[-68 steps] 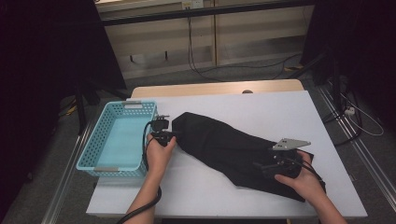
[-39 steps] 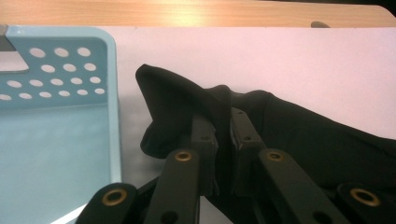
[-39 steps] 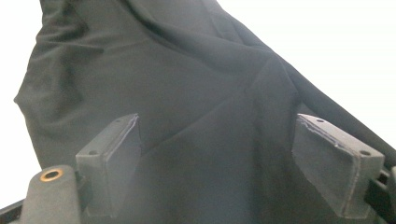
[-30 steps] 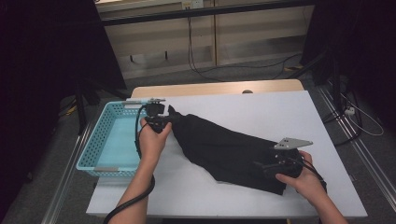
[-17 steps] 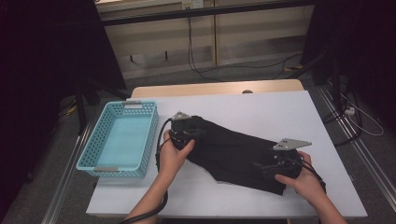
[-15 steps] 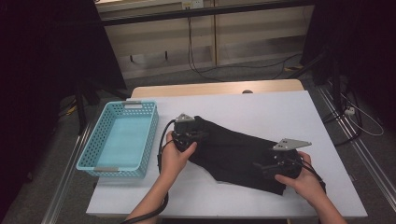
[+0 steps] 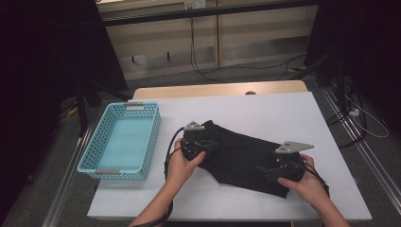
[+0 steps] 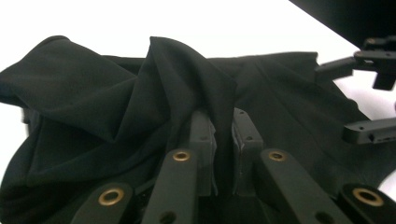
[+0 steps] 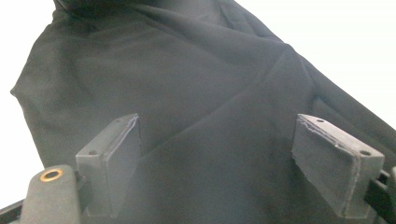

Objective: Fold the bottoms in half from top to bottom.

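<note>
- Black garment [image 7: 241, 158] lies crumpled on the white table [image 7: 283, 113], right of centre, its bulk running from your 10 o'clock towards 4 o'clock.
- Your left gripper [image 8: 224, 140] has its jaws nearly together, pinching a raised fold of the cloth at the garment's 10 o'clock end.
- Your right gripper [image 9: 229, 154] sits at the 4 o'clock end, jaws wide apart over the fabric; the pads seem to rest on it without clamping, though the close view is dim.
- The turquoise basket [image 7: 101, 158] stands at 9 o'clock, well apart from the garment.
</note>
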A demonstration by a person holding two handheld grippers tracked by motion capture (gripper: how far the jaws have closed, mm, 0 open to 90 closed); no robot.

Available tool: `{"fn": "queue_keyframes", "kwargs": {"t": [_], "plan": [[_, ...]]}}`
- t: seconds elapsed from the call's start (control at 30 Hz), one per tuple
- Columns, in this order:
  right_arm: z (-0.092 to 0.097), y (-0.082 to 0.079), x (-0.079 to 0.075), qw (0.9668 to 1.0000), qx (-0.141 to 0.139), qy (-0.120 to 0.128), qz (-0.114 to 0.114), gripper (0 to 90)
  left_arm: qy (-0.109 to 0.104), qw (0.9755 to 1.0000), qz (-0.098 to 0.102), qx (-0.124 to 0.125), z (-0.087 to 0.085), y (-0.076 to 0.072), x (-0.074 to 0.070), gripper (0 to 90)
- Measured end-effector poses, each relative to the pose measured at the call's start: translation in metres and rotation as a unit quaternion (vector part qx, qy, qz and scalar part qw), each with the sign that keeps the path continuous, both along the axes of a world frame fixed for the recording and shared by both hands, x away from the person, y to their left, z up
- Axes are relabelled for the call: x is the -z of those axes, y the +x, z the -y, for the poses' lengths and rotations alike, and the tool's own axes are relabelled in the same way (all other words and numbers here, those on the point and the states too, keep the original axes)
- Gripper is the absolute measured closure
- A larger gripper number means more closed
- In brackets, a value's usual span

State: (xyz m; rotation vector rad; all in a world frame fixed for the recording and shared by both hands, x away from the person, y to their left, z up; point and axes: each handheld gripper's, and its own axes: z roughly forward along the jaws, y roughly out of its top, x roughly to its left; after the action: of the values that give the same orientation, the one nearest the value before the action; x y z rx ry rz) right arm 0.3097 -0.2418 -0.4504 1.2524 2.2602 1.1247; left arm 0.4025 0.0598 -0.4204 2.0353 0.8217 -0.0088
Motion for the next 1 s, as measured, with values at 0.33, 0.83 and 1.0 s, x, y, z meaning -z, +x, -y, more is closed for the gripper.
{"fn": "queue_keyframes", "kwargs": {"t": [0.33,0.83,1.0], "plan": [[-0.005,0.001,-0.001,0.9999,-0.005,-0.009,0.008,16.1,-0.027,0.9991,0.000,0.031,0.008,-0.006,-0.009,45.7],[-0.044,0.013,-0.008,0.9989,-0.036,-0.014,0.027,22.9,-0.019,0.9979,0.034,-0.052,-0.037,0.012,-0.021,21.0],[-0.061,0.019,-0.010,0.9980,-0.049,-0.020,0.034,21.5,0.006,0.9967,0.045,-0.068,-0.049,0.015,-0.018,18.5]]}}
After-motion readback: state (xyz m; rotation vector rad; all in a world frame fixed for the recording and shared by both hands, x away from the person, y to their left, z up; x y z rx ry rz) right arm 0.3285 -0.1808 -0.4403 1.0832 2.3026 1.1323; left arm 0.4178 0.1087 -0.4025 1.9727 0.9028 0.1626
